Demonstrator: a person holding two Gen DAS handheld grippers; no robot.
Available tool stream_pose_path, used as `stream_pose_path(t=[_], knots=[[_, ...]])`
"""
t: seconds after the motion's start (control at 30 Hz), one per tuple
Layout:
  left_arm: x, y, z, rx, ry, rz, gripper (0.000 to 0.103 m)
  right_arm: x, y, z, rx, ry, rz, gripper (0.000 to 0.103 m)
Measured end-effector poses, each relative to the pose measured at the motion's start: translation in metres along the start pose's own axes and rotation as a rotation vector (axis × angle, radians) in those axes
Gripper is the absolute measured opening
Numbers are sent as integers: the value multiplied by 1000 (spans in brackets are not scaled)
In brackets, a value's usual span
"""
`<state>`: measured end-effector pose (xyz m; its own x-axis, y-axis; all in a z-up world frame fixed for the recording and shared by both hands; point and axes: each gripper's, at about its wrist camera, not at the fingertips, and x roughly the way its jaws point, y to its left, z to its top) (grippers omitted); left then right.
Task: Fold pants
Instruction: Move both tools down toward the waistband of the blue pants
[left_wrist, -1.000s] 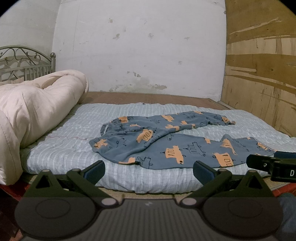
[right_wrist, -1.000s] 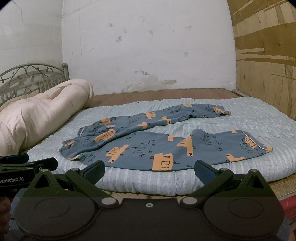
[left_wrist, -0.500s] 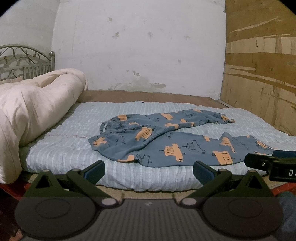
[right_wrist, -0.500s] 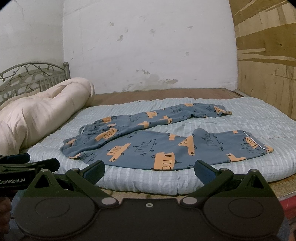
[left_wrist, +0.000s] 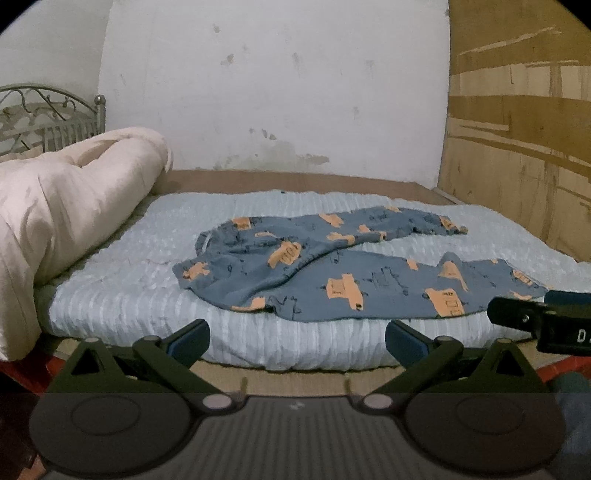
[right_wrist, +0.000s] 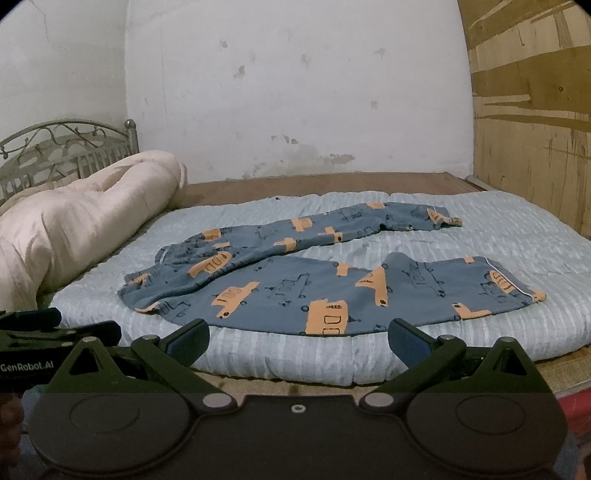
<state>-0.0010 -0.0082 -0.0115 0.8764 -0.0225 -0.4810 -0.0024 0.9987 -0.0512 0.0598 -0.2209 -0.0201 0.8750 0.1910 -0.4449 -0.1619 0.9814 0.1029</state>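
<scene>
The pants (left_wrist: 332, 269) lie spread on the bed, on the pale blue quilted mattress pad (left_wrist: 122, 280), ahead of both grippers and untouched; nothing is folded yet. The left gripper (left_wrist: 295, 341) hangs short of the near edge of the bed with its fingers spread wide and nothing between them; the right gripper (right_wrist: 297, 341) is held the same way beside it, spread and empty. From the left gripper the waistband sits ahead and slightly left; the two legs run off to the right, the nearer leg flat along the front edge, the farther one angling away and bunched at its cuff, so the legs open in a V. From the right gripper the near leg's cuff (right_wrist: 517, 291) lies ahead and to the right. A rolled cream duvet (right_wrist: 81, 229) rests well to the left of both, clear of the cloth.

The fabric looks like thin, soft knit; I would judge it light and limp, with no stiffness to hold a shape, so it will sag and drag on the ribbed pad rather than slide cleanly. A pinch through both layers at the hem or waistband corner seems soundest; the far cuff and the far side of the waist look like sensible holds for bringing one leg over the other; a grasp mid-leg would likely just bunch it.
</scene>
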Motion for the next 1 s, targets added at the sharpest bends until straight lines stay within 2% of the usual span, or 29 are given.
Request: stream_pose_path(t=[0.53,0.7,1.0], knots=[[17,-5,10,53,109,33,103,-1,-2,3,-2,11,-8,102],[35,-11,29,73,150,42,103,2,-7,7,-2,5,-9,102],[81,-14,79,76,138,45,103,31,-36,46,-29,-40,25,102]])
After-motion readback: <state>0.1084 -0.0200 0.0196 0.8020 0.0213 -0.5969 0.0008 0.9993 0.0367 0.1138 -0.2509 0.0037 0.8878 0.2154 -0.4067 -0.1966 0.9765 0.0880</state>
